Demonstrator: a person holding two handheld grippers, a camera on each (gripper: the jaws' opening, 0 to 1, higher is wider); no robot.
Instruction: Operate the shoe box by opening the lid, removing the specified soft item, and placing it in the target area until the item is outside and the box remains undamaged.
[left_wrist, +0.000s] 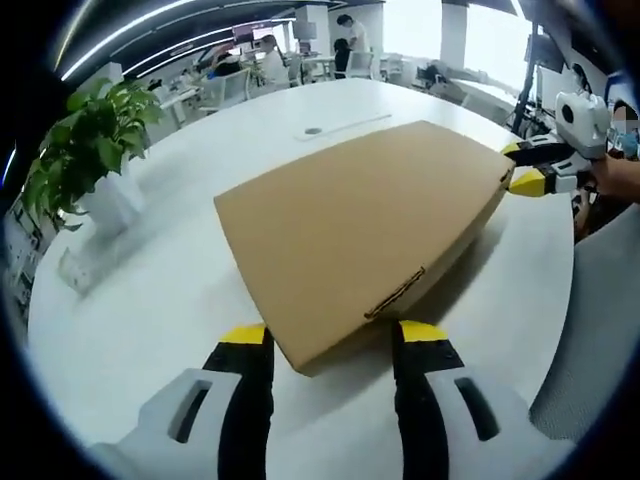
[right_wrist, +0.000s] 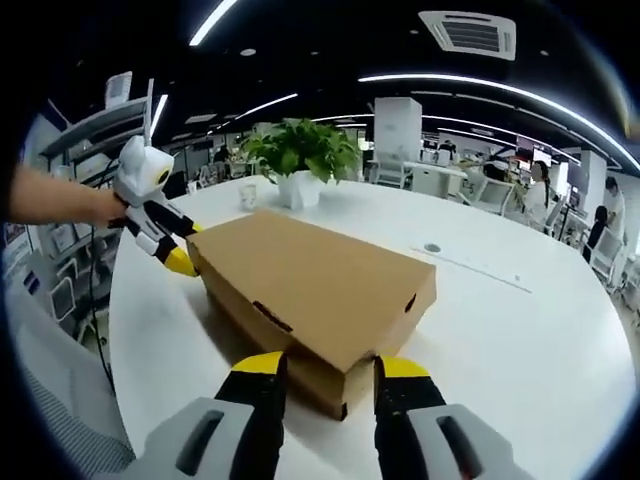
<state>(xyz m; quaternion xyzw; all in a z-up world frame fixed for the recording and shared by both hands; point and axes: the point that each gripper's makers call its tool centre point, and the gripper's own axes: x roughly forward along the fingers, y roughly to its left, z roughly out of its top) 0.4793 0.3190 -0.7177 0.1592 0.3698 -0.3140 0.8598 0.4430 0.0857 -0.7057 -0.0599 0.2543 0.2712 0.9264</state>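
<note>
A brown cardboard shoe box lies with its lid down on the white round table. In the left gripper view my left gripper is open, and the box's near corner sits between its yellow-tipped jaws. My right gripper enters from the right and straddles the far corner. In the right gripper view my right gripper is open around the near corner of the box. The left gripper, held by a hand, meets the far left corner. Whatever the box holds is hidden.
A potted plant in a white pot stands on the table beyond the box. A round cable port is set into the table top. A grey chair stands at the table's edge. Office desks and people are far behind.
</note>
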